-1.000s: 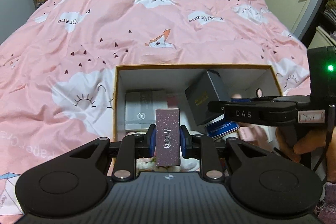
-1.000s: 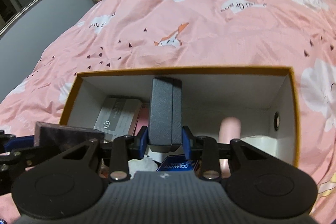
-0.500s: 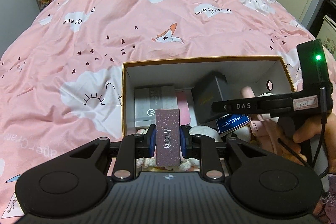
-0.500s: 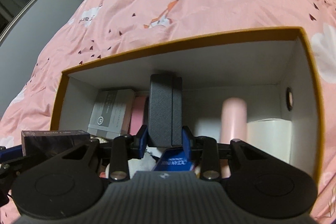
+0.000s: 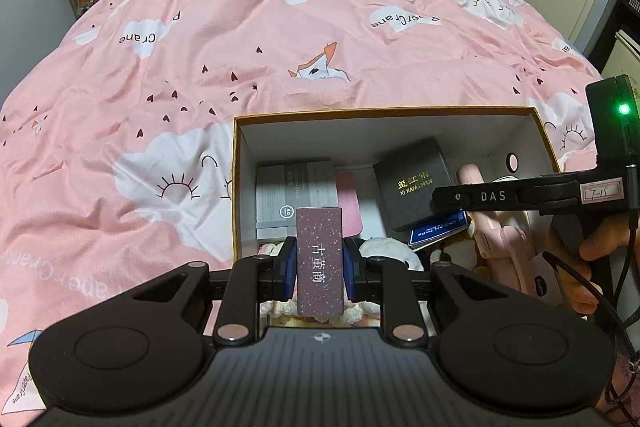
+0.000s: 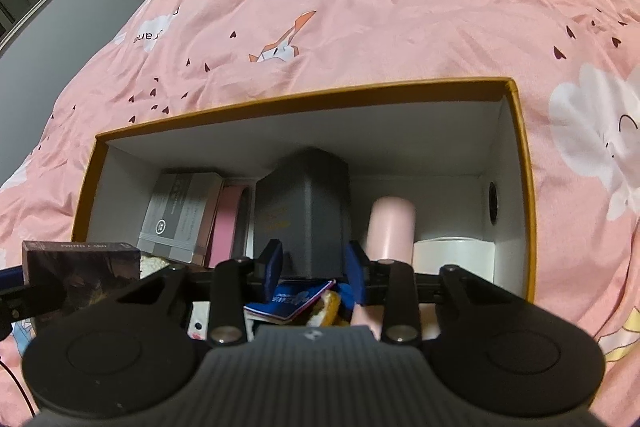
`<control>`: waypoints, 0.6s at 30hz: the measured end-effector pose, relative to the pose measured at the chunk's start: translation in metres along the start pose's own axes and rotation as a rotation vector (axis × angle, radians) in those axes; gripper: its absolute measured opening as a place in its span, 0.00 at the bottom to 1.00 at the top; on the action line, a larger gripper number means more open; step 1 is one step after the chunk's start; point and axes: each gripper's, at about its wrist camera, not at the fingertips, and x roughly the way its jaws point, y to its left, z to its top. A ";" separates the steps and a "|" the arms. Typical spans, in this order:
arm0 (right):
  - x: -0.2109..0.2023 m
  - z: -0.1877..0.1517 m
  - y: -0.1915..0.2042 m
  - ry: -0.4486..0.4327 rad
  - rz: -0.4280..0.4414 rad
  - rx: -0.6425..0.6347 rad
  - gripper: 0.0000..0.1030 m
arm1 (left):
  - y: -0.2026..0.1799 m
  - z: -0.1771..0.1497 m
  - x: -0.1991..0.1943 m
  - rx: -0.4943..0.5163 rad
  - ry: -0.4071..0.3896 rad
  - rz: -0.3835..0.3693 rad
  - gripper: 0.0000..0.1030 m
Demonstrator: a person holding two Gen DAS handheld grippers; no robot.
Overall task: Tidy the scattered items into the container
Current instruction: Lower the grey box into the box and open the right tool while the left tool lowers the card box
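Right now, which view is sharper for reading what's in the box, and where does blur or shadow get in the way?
Left wrist view: sharp, the gold lettering on the black box reads clearly. Right wrist view: the same black box is motion-blurred, its lettering is smeared, and the cardboard box's interior sits in dim shadow. Both views bend the bedspread at the edges.

Pink duvet (image 5: 240, 75) bore white clouds and dark hearts. Box (image 5: 384, 113) was orange-rimmed, white inside. Speckled maroon carton (image 5: 320, 259) carried white characters; black case (image 5: 412, 183) showed gold lettering.

black box (image 6: 304, 211) in container (image 6: 304, 95), right gripper (image 6: 314, 273) closing
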 end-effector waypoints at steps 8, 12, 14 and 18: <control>0.023 0.003 0.008 0.049 0.074 0.001 0.13 | 0.002 0.000 0.000 -0.010 0.002 -0.012 0.25; 0.020 0.000 0.013 0.046 0.088 -0.027 0.17 | 0.001 0.003 0.000 -0.014 -0.006 -0.023 0.25; 0.011 -0.004 0.013 0.018 0.073 -0.048 0.18 | 0.000 0.006 0.000 -0.013 -0.016 -0.034 0.25; -0.012 -0.013 0.012 -0.036 0.060 -0.086 0.21 | -0.001 0.014 0.002 -0.015 -0.040 -0.064 0.25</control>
